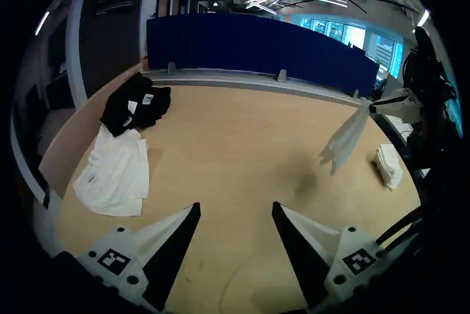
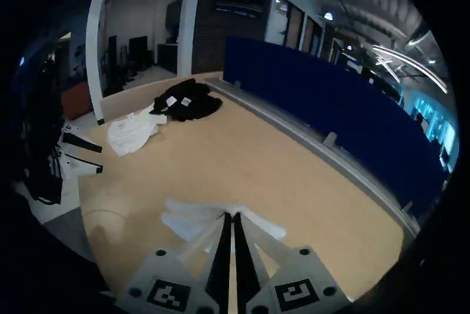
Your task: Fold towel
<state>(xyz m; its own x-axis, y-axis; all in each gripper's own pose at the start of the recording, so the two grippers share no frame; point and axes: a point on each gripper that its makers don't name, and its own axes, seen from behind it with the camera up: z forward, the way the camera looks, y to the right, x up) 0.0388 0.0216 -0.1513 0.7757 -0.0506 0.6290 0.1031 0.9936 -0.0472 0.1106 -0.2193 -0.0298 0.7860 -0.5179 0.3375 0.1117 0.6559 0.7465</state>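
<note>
A white towel [image 1: 345, 137] hangs in the air over the right side of the wooden table [image 1: 247, 137], pinched by a corner in my right gripper [image 1: 371, 106]. In the right gripper view that gripper [image 2: 229, 217] is shut on the towel [image 2: 191, 221], whose cloth spreads out below the fingertips. My left gripper [image 1: 235, 207] is open low over the table's near edge, with nothing between its fingers, well apart from the towel. In the right gripper view it sits at the far left [image 2: 84, 154], also open.
A stack of folded white towels [image 1: 389, 164] lies at the table's right edge. A black clothes pile [image 1: 136, 107] and a white cloth pile [image 1: 117, 174] sit at the left. They reappear in the right gripper view: black pile [image 2: 187, 101], white pile [image 2: 134, 129]. A blue partition [image 1: 258, 43] runs along the table's far side.
</note>
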